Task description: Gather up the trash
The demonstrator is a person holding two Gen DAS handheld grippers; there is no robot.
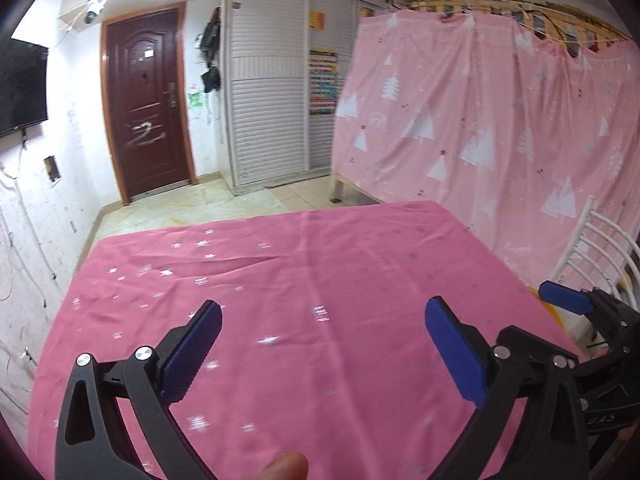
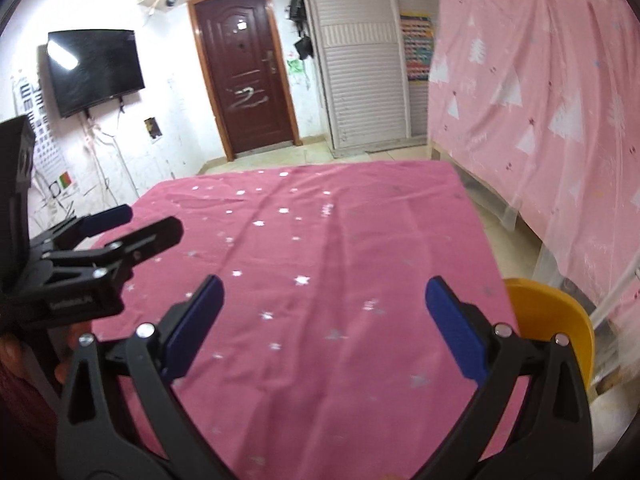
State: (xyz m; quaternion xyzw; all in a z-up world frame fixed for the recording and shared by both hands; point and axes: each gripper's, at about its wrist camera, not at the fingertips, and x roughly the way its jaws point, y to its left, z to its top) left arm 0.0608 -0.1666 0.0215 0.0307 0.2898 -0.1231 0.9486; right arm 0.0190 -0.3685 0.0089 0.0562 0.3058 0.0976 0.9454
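Trash: none can be made out in either view; the cloth top shows only its printed stars.
Tablecloth (image 1: 320, 280): pink with silver stars, covers the whole table, creased along the middle, nothing standing on it.
Left gripper (image 1: 322, 344): hovers over the near part of the cloth, blue pads spread wide, nothing between them; a fingertip (image 1: 284, 466) shows at the bottom edge.
Right gripper (image 2: 324, 332): also over the near cloth, pads spread wide, gripping nothing.
Grippers together: side by side; the right gripper shows at the right edge of the left view, the left gripper at the left edge of the right view.
Yellow chair (image 2: 556, 320): just beside the table's right edge, near the right gripper.
White metal frame (image 1: 600, 248): to the right of the table, against the curtain.
Pink curtain (image 1: 500, 120): tree print, hangs along the right side, a strip of floor between it and the table.
Far edge: open tiled floor (image 1: 168, 208) beyond the cloth, leading to a brown door (image 1: 146, 108) and white louvred wardrobe (image 1: 276, 92).
Left side: white wall with a mounted television (image 2: 94, 70) and loose cables.
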